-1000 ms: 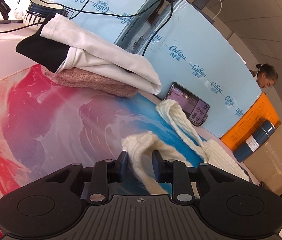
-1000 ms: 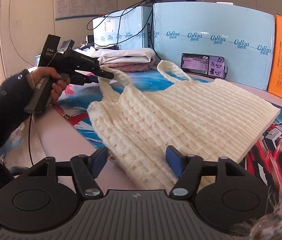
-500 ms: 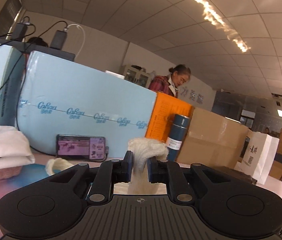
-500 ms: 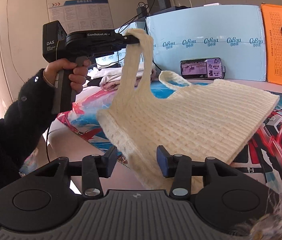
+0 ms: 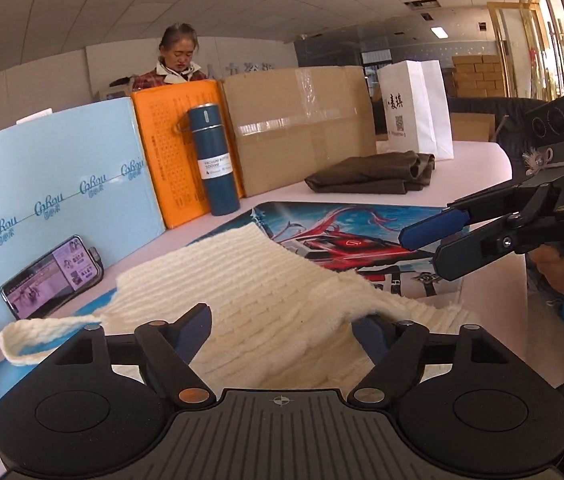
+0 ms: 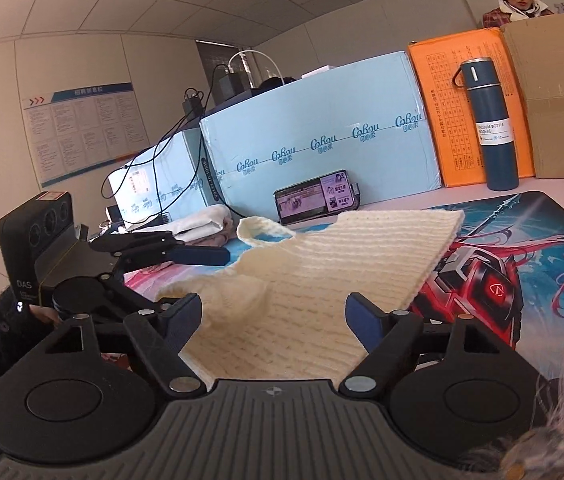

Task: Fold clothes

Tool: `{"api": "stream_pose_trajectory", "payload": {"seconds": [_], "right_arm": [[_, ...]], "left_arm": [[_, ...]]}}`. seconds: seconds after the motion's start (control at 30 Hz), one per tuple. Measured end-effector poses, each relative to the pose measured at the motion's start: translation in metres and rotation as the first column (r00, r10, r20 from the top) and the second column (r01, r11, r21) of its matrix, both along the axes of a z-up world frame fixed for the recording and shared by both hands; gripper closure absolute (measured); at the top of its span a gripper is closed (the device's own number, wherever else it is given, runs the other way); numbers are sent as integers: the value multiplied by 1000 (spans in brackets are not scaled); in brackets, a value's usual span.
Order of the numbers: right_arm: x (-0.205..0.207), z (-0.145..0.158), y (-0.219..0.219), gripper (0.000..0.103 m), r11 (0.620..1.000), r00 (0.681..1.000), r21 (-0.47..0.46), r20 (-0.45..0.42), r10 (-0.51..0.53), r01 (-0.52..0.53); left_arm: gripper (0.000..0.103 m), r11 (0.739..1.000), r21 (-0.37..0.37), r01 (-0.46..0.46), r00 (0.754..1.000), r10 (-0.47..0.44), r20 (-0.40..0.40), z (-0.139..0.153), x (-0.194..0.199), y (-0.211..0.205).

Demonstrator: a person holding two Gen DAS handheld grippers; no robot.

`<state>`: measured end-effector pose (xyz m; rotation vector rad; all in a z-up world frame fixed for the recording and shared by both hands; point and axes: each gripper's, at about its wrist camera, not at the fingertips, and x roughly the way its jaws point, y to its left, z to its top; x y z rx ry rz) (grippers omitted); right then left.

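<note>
Hovering low over the cream vest, both tools gape wide, gripping nothing. Left tool faces the right tool across it.

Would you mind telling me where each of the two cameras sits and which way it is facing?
Left wrist: on the left gripper, facing across the cream knit top toward the blue flask; its own open fingers and the right gripper show.
Right wrist: on the right gripper, facing the top and phone; its open fingers and the left gripper show.
Shared: top, phone, flask.
</note>
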<state>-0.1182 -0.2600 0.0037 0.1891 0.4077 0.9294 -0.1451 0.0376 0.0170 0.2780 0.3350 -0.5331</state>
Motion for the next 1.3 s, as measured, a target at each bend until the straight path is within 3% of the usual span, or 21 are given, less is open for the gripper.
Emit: {"api": "stream_pose_trajectory", "payload": {"seconds": [0.13,0.27,0.37,0.43,0.53,0.63,0.7,0.8,0.9,1.0,1.1,1.2,1.23,1.3], "right_arm": [[10,-1,13,23,999,999,13,-22,-32,32],[14,1,39,23,999,999,-24,-10,-30,30],[23,0,60,23,992,996,-108,-49,-78,72],[31,-5,73,23,973,990,-206,-76,-122,104],[30,-15,86,23,940,989,-316,-28,-143,127],[26,-19,90,23,932,991,-337,16,-136,134],[27,-19,90,23,932,992,-341,20,-126,126],[37,-10,82,23,951,993,-290,-20,-117,106],[49,3,71,22,972,989,-196,-51,-139,126],[61,12,63,16,980,984,-114,-41,-172,166],[80,21,62,8,980,979,-25,-33,-201,200],[105,27,65,5,969,969,43,-56,-239,242],[117,28,67,5,966,966,60,-81,-245,251],[137,27,70,5,964,964,104,-129,-232,246]], "left_arm": [[4,996,15,-92,996,92,-13,-2,2,10],[4,955,185,-233,971,238,-3,-22,11,-7],[4,951,215,-223,974,224,19,-22,3,-9],[4,963,195,-184,983,183,23,-16,-7,-3],[4,983,125,-135,991,135,4,-9,-18,13],[4,992,24,-125,992,126,-29,-6,-23,30],[4,983,-39,-178,983,176,-47,-3,-17,40],[4,950,-135,-281,959,271,-86,0,-6,57],[4,896,-224,-383,923,360,-137,3,7,74],[4,817,-294,-495,867,446,-220,4,29,93],[4,695,-372,-615,788,531,-311,5,55,120],[1,507,-426,-749,662,565,-492,-3,85,155],[1,460,-425,-780,626,569,-533,-7,95,164],[1,427,-403,-809,587,593,-551,-9,114,172]]}}
